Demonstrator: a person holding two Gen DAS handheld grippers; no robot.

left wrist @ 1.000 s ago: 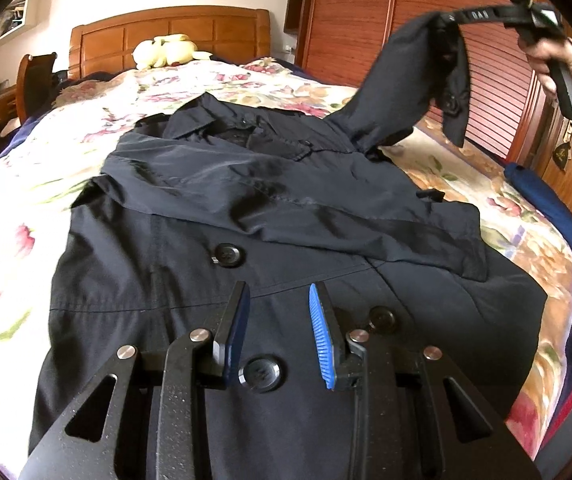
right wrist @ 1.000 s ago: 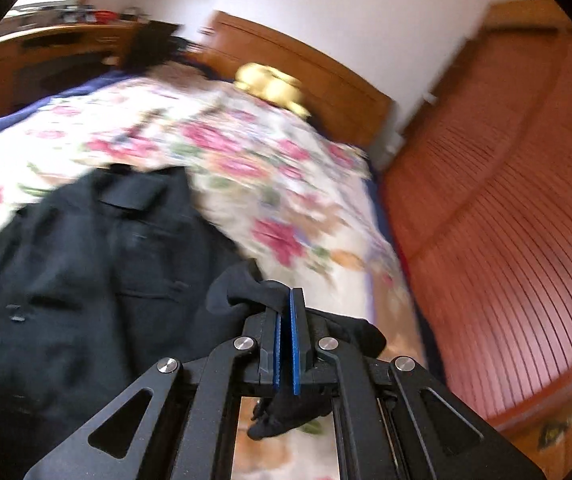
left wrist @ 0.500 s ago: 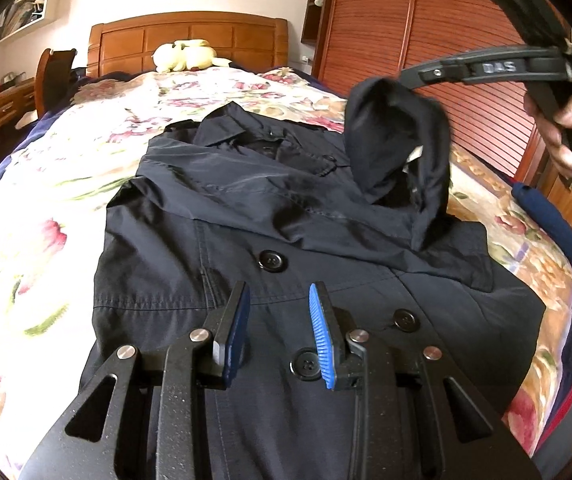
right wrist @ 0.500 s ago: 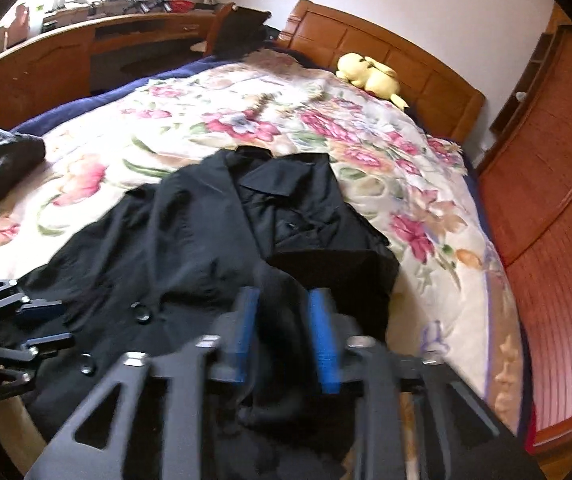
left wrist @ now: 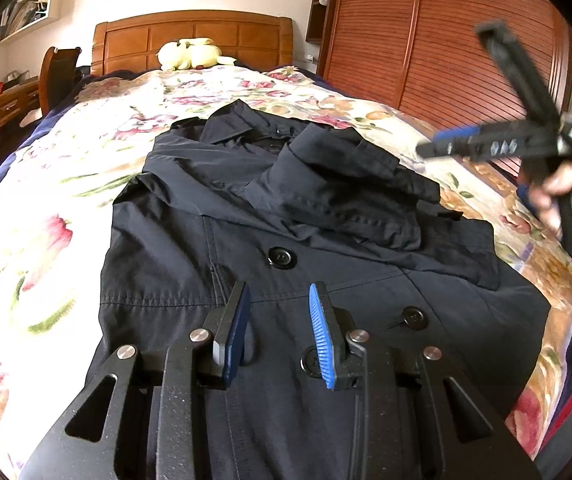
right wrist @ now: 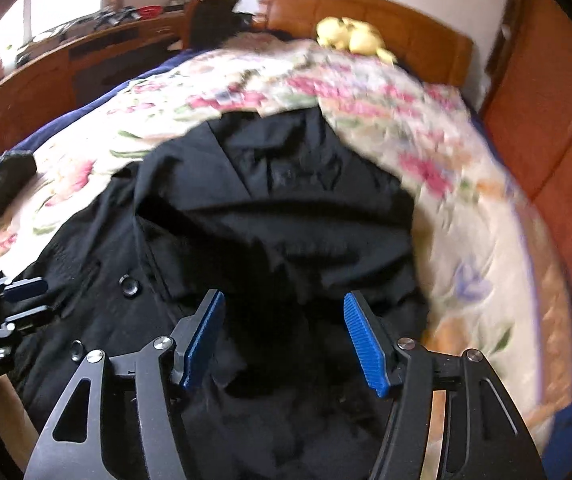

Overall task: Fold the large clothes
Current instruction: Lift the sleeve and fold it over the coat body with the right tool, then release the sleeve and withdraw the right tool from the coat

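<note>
- Coat (left wrist: 298, 248): a big dark one, almost black, with large round dark buttons (left wrist: 282, 257) down the front.
- It lies flat, front side up, in the middle of the flowery bedspread (left wrist: 86, 152), with its collar (left wrist: 226, 128) at the far end, toward the wooden headboard (left wrist: 190, 36).
- One sleeve (left wrist: 350, 184) is folded over the chest and sits there in a wrinkly bunch, on the right side.
- The cloth looks smooth and thin, with neat stitched seams.
- No words or labels on the coat can be read.
- Left gripper (left wrist: 278, 332) hovers over the near part of the coat. Its blue pads are a little way apart and nothing is pinched between them.
- Right gripper (right wrist: 284, 340) is over the folded sleeve. Its fingers have just been opening and now stand wide, with dark cloth below them but no pad pressing on it.
- In the left wrist view a hand (left wrist: 566, 196) holds that gripper's handle on the right, blurry.
- A yellow soft toy (left wrist: 190, 53) sits by the headboard.
</note>
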